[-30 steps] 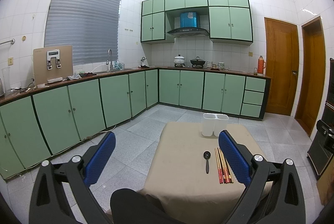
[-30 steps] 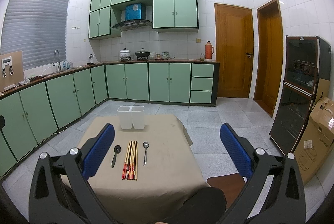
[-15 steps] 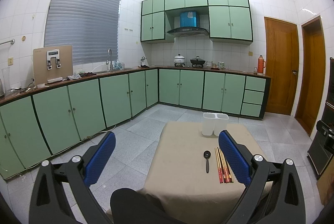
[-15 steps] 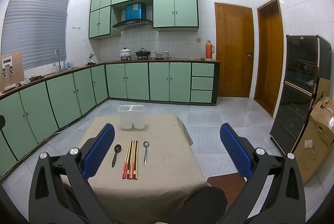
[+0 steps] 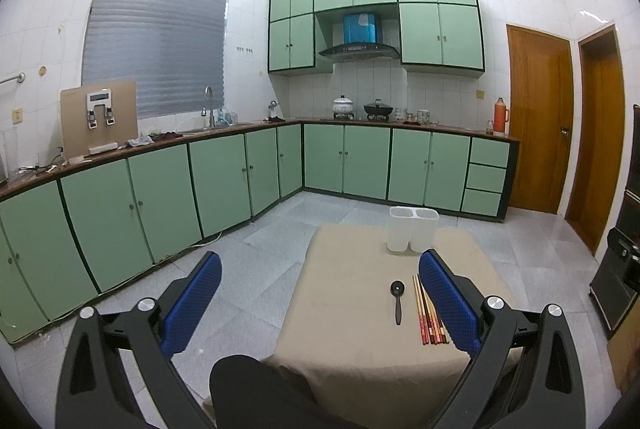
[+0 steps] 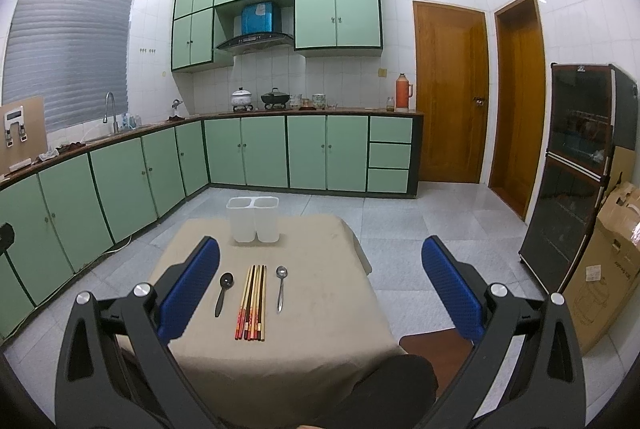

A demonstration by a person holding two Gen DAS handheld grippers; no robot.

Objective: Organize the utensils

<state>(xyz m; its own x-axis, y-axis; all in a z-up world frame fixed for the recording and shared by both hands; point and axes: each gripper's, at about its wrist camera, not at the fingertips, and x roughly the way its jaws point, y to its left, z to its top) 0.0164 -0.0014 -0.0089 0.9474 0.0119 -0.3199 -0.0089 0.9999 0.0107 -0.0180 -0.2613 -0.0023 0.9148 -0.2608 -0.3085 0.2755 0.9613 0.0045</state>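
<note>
A small table with a beige cloth [image 6: 312,341] holds a black spoon [image 6: 223,291], a bundle of several chopsticks [image 6: 252,303] and a silver spoon [image 6: 281,287] side by side. A white two-compartment holder [image 6: 253,219] stands empty at the table's far edge. In the left wrist view the black spoon [image 5: 397,299], chopsticks [image 5: 428,313] and holder [image 5: 412,235] show; the silver spoon is hidden behind the right finger. My left gripper [image 5: 320,301] is open and empty, left of the table. My right gripper [image 6: 320,293] is open and empty, above the table's near part.
Green cabinets [image 6: 264,153] run along the left and back walls. Two wooden doors [image 6: 448,97] are at the right. A dark glass cabinet [image 6: 576,181] and a cardboard box [image 6: 604,269] stand at the far right. A brown stool [image 6: 432,345] sits near the table's right corner.
</note>
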